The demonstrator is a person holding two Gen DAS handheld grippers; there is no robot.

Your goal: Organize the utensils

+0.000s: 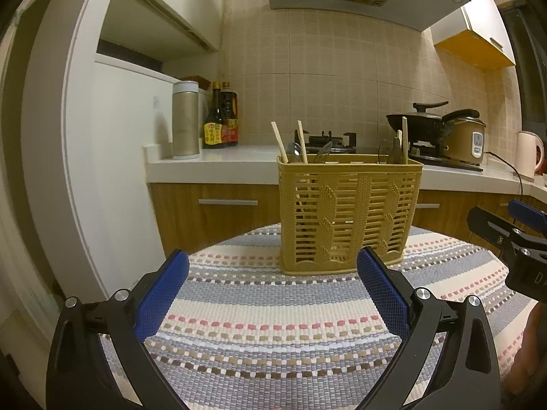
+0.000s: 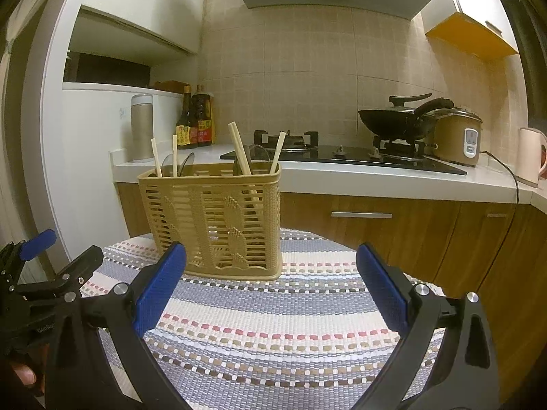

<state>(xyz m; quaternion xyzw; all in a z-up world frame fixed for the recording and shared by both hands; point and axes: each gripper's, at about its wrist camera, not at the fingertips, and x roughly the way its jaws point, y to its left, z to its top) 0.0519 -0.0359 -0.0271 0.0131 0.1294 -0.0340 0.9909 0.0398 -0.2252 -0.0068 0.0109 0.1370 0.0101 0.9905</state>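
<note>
A striped woven cloth [image 1: 273, 324] is covering the round bench nearest the cameras. Both the left tongs [image 1: 273, 294] and right tongs [image 2: 271, 290] are hovering over it spread wide, gripping nothing. Beyond, the tan slotted plastic utensil basket [image 1: 345, 218] is standing upright, holding wooden chopsticks [image 2: 239, 152] and probably spoons. Farther back, a black wok [image 2: 393, 119] is sitting on the stove.

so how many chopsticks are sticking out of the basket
5 show in the right wrist view: two at the basket's left end, two together right of middle, one at the right end. More may be hidden inside.
</note>
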